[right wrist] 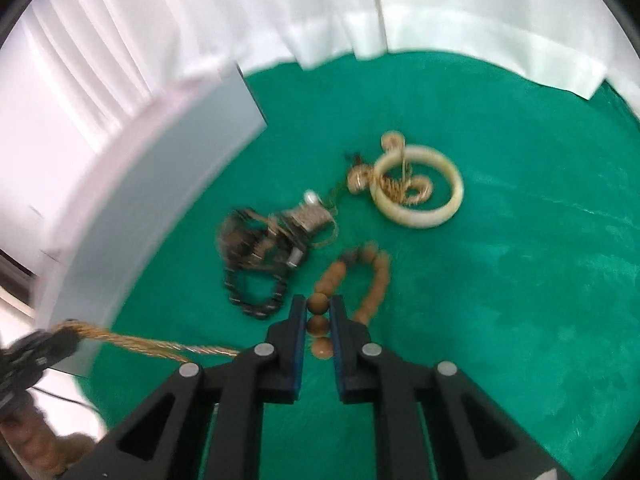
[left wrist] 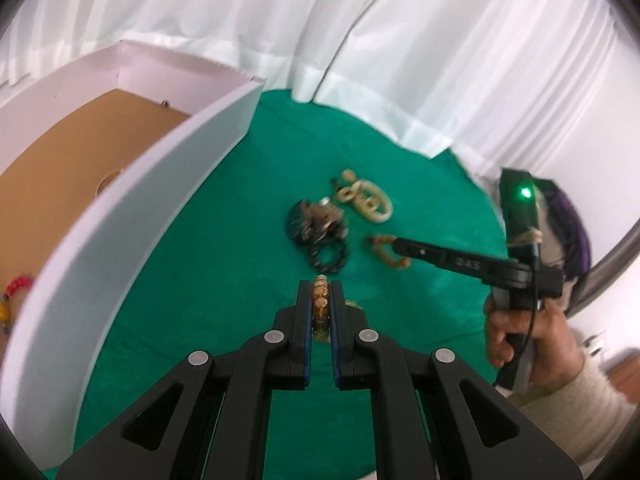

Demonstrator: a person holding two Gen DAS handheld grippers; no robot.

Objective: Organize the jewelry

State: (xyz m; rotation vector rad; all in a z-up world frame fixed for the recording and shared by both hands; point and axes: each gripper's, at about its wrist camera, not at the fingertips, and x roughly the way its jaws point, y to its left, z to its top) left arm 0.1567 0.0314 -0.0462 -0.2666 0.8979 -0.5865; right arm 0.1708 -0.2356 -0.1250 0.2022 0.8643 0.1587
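My left gripper [left wrist: 321, 286] is shut on a gold chain [left wrist: 320, 304]; in the right wrist view the chain [right wrist: 160, 347] hangs taut from it at the lower left. My right gripper [right wrist: 319, 305] is shut on a brown bead bracelet [right wrist: 362, 276] lying on the green cloth [right wrist: 500, 280]; it also shows in the left wrist view [left wrist: 386, 250]. A dark bead bracelet pile [right wrist: 260, 256] and a cream bangle [right wrist: 418, 186] with gold pieces lie beyond. The white box [left wrist: 132, 200] stands at the left.
Inside the box, a brown floor [left wrist: 80, 140] holds a gold ring [left wrist: 108, 180] and red beads [left wrist: 18, 284]. White curtain [left wrist: 400, 40] hangs behind the table. The person's hand [left wrist: 524, 328] holds the right gripper.
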